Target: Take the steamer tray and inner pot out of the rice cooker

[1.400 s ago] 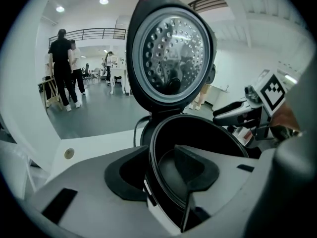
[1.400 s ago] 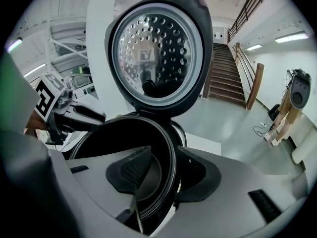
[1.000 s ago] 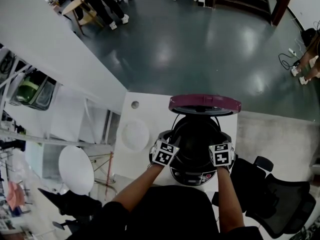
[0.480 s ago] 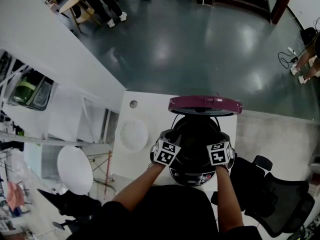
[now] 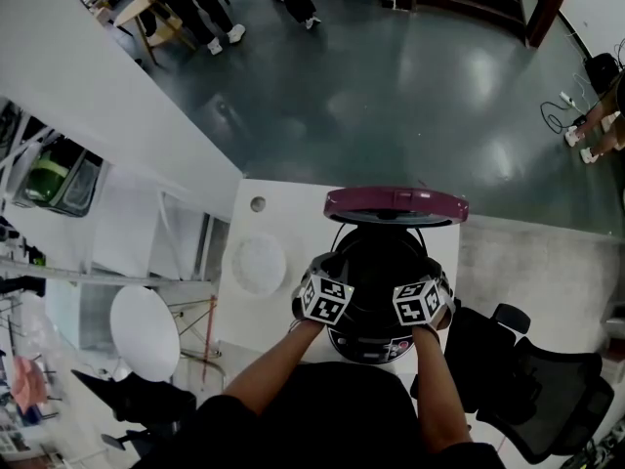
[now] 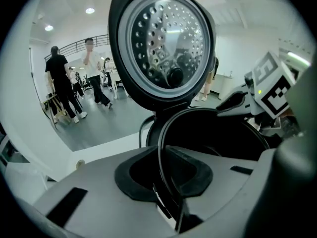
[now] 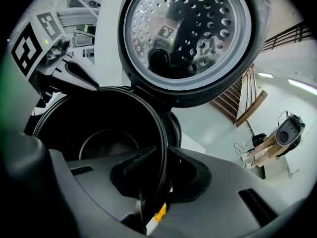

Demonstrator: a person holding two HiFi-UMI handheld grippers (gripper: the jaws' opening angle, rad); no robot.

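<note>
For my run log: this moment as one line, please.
lid open | left gripper: just closing, on pot rim | right gripper: just closing, on pot rim | pot in cooker

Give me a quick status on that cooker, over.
Left gripper, right gripper: jaws just closed in, pinching inner pot rim at opposite sides. Pot not yet lifted. Lid up, nothing blocking.

Open rice cooker [image 5: 376, 345], its lid [image 5: 395, 204] upright behind.
The lid walls off the far side; left gripper [image 6: 168, 192] and right gripper [image 7: 156, 187] clamp opposite rims of the inner pot [image 7: 101, 135]; straight up is free.
</note>
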